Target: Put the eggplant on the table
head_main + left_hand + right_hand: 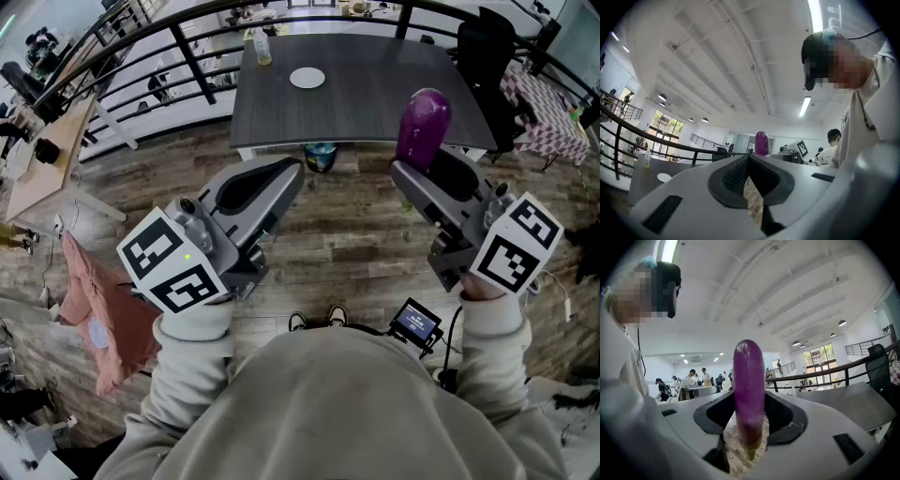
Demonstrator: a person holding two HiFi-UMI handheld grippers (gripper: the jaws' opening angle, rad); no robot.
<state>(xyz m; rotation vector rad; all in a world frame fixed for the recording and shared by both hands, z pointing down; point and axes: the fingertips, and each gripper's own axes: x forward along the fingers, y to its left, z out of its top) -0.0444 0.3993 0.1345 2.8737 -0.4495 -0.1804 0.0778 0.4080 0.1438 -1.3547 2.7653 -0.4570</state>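
Note:
My right gripper (419, 169) is shut on a purple eggplant (423, 126), which stands upright between the jaws, stem end down. The right gripper view shows the eggplant (749, 394) filling the gap between the black pads, with my right gripper (750, 416) closed round its lower half. The dark grey table (356, 108) lies ahead, beyond the wooden floor. My left gripper (286, 178) is shut with nothing in it; its pads meet at my left gripper (749, 161) tip. In the left gripper view the eggplant (761, 143) shows in the distance.
On the table stand a white plate (307, 78) and a bottle of yellow liquid (262, 47). A black railing (141, 66) curves along the left. A black chair (487, 56) stands at the table's right. A pink cloth (98, 314) lies on the floor at left.

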